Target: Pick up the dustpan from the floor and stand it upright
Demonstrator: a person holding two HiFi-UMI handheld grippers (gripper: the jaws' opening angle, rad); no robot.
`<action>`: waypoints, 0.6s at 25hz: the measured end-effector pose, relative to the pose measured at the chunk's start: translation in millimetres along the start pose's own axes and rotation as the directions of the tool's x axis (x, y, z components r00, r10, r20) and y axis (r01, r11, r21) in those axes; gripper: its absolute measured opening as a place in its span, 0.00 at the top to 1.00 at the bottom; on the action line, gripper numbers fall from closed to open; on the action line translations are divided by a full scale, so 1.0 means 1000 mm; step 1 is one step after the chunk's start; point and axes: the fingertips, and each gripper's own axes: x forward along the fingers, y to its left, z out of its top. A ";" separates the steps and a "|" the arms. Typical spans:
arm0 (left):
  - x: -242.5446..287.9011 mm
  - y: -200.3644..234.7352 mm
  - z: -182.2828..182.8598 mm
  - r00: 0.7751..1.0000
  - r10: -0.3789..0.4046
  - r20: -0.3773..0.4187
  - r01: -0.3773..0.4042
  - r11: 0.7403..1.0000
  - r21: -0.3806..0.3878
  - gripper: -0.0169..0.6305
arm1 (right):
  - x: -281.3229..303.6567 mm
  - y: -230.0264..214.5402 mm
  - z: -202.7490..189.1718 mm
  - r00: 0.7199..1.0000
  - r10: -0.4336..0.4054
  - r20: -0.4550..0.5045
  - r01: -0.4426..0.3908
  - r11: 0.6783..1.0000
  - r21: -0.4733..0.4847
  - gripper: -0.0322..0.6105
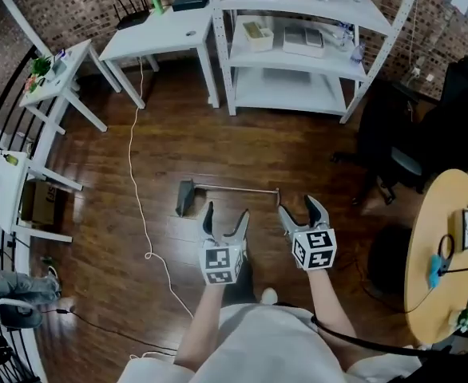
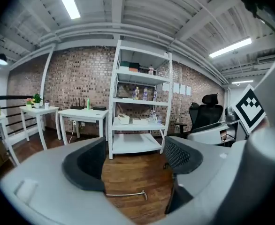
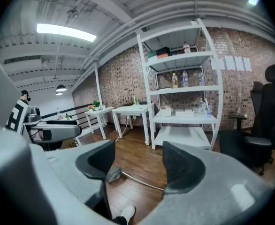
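Note:
The dustpan lies flat on the wooden floor in the head view, its dark pan [image 1: 185,198] at the left and its thin metal handle [image 1: 238,189] running right. My left gripper [image 1: 227,212] hovers just in front of the handle's middle, open and holding nothing. My right gripper [image 1: 298,206] is near the handle's right end, also open and empty. The left gripper view shows the handle [image 2: 128,194] on the floor low between the jaws of the left gripper [image 2: 135,161]. In the right gripper view the pan [image 3: 113,174] peeks out beside the left jaw of the right gripper [image 3: 137,165].
A white shelving unit [image 1: 298,46] and a white table [image 1: 166,34] stand against the brick wall. A white cable [image 1: 136,206] trails across the floor left of the dustpan. A black office chair [image 1: 410,150] and a round wooden table [image 1: 442,246] are on the right.

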 end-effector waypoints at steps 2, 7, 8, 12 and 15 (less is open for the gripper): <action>0.040 0.019 -0.013 0.998 -0.017 -0.063 0.018 1.000 0.003 0.35 | 0.042 -0.008 -0.014 0.995 -0.001 -0.098 0.001 1.000 -0.003 0.49; 0.124 0.062 -0.038 0.982 -0.080 -0.172 0.082 0.997 0.003 0.37 | 0.123 -0.024 -0.045 0.964 -0.047 -0.261 0.055 0.998 0.025 0.50; 0.138 0.068 -0.048 0.976 -0.094 -0.196 0.098 0.995 0.010 0.37 | 0.135 -0.026 -0.055 0.958 -0.046 -0.282 0.060 0.997 0.041 0.50; 0.189 0.075 -0.097 0.943 -0.135 -0.306 0.148 0.989 0.019 0.38 | 0.182 -0.054 -0.105 0.922 -0.046 -0.384 0.069 0.997 0.046 0.52; 0.223 0.072 -0.149 0.917 -0.145 -0.372 0.155 0.988 -0.003 0.39 | 0.215 -0.082 -0.162 0.884 -0.037 -0.467 0.071 0.996 0.056 0.53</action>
